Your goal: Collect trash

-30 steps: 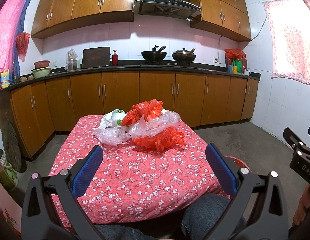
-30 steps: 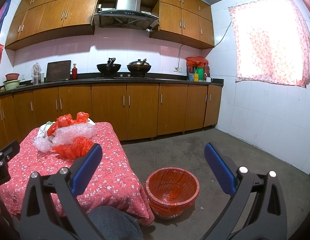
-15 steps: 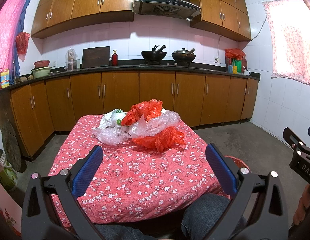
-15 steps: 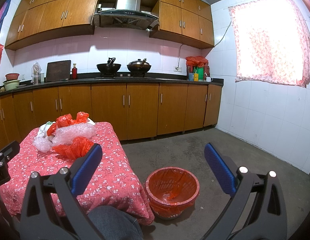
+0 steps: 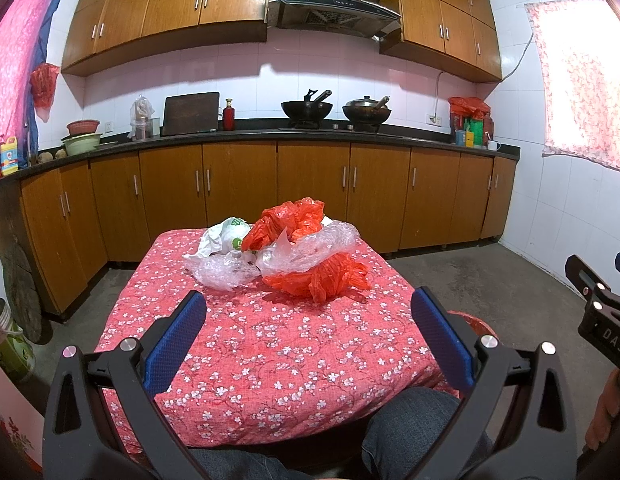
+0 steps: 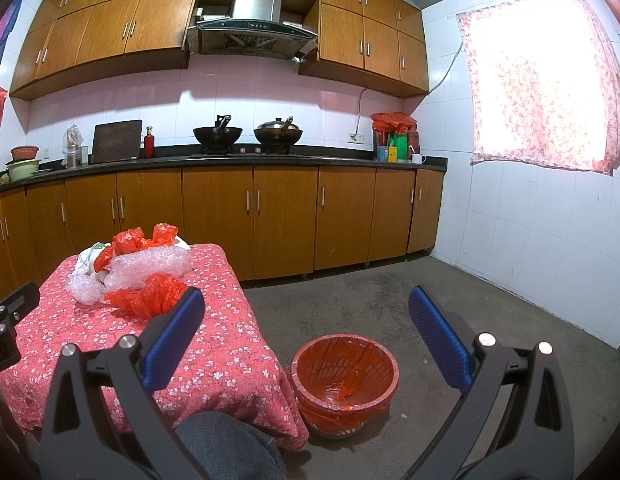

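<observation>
Both the left gripper [image 5: 307, 330] and right gripper [image 6: 305, 326] hang empty with jaws spread, bags [image 5: 310, 258] heaped on the table [image 5: 269, 344], bin [image 6: 345, 376] beside it.

Crinkled glossy plastic bags [image 5: 316, 276] — floral cloth table cover [image 5: 269, 344] — rough concrete floor [image 6: 390, 300].

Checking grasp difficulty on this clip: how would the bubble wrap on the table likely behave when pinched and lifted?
The bubble wrap looks crumpled and thin, so probably floppy and light. It drapes over the orange bag, so lifting may drag that along. Its glossy film might slip.
</observation>
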Motion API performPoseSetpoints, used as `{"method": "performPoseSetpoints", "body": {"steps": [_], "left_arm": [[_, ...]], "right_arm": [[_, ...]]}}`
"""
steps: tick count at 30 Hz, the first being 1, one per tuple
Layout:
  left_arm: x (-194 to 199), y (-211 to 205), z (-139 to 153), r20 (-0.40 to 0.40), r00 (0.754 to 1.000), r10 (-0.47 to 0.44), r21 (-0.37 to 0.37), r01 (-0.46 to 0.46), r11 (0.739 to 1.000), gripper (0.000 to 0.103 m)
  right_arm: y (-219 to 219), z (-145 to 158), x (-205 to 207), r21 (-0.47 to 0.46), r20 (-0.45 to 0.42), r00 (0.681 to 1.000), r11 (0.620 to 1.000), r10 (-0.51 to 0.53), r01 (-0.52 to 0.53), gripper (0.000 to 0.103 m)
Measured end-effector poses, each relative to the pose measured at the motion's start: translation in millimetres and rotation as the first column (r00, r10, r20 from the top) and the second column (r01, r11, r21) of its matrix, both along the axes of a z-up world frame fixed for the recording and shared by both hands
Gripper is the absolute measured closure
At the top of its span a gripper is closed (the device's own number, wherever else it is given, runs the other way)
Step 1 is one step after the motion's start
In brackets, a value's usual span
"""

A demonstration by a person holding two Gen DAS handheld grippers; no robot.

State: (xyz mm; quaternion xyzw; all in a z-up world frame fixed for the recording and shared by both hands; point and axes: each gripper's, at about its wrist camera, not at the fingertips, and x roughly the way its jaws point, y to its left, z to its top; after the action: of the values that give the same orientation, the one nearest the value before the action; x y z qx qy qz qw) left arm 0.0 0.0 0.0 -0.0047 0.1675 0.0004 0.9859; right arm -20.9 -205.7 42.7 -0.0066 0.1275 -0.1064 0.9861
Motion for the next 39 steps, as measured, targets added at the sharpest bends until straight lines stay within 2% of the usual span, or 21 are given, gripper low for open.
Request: {"method": "performPoseSetpoints", "body": {"steps": [20,26,29,35,39], "left_arm": [[0.0,0.0,0.0,-0.002,1.0,0.001,0.0,-0.001,1.0,0.002],[4.2,3.6,-5.2,-0.007,1.0,0.027,0.009,-0.027,1.0,0.002],[13.5,9.8,-9.1,-0.026,0.998,0.052,0.014,-0.052,0.999,0.002],[43.6,50.2,-20.4,-0.106,0.986,0.13,-0.041,-0.135,0.99,0.002],[62.5,78.7,-26.5,-0.132,0.973,0.188,-0.046,-0.195,0.98,0.01]], "right_arm": [[0.5,-0.7,1.3,0.0,-0.003,1.0,1.0,-0.001,0.001,0.004],[0.0,-1.8,6.1,-0.002,-0.012,1.0,1.0,0.005,-0.005,0.004],[4.0,-2.2,17.3,0.006,-0.022,0.999,0.999,0.035,-0.035,0.004],[23.2,-2.2,49.9,0.041,-0.035,0.99,0.99,0.134,-0.133,0.004],[43.5,-2.4,80.6,0.064,-0.054,0.978,0.978,0.202,-0.199,0.004]]}}
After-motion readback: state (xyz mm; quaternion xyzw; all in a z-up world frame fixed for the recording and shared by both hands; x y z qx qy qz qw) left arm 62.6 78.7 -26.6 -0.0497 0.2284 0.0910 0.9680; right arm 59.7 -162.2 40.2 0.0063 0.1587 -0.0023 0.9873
